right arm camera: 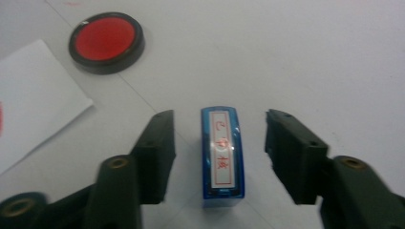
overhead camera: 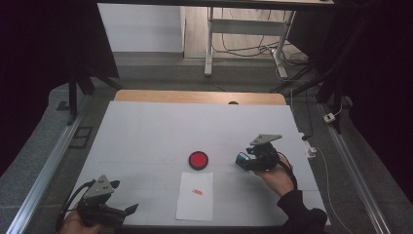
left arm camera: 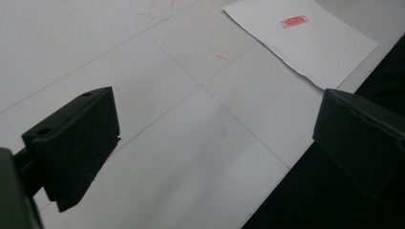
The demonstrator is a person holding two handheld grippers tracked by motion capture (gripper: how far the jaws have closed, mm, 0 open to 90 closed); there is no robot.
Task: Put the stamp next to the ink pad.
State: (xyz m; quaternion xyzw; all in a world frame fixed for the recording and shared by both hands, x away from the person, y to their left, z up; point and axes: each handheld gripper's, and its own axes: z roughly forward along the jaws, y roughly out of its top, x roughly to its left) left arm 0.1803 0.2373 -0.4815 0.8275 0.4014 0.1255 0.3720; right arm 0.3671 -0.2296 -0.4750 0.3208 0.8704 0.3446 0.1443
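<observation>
**Blue stamp stands free between spread jaws**

On the white surface (overhead camera: 146,131), the right gripper (overhead camera: 247,161) sits to the right of the red ink pad (overhead camera: 198,160), held by the person's right hand (overhead camera: 278,176). In the right gripper view its jaws are spread wide, and the blue stamp (right arm camera: 222,155) stands upright between them with a clear gap on either side, touching neither (its white label with red characters faces the camera). The ink pad lies open, up and to the left of the stamp in that view, well apart from it.

A white sheet of paper (overhead camera: 196,196) lies just below the ink pad, near the front edge of the surface, bearing a small red stamp mark (overhead camera: 197,192).

The left gripper (overhead camera: 127,210) rests low at the front-left corner, its jaws spread and holding nothing; they point toward the paper.
</observation>
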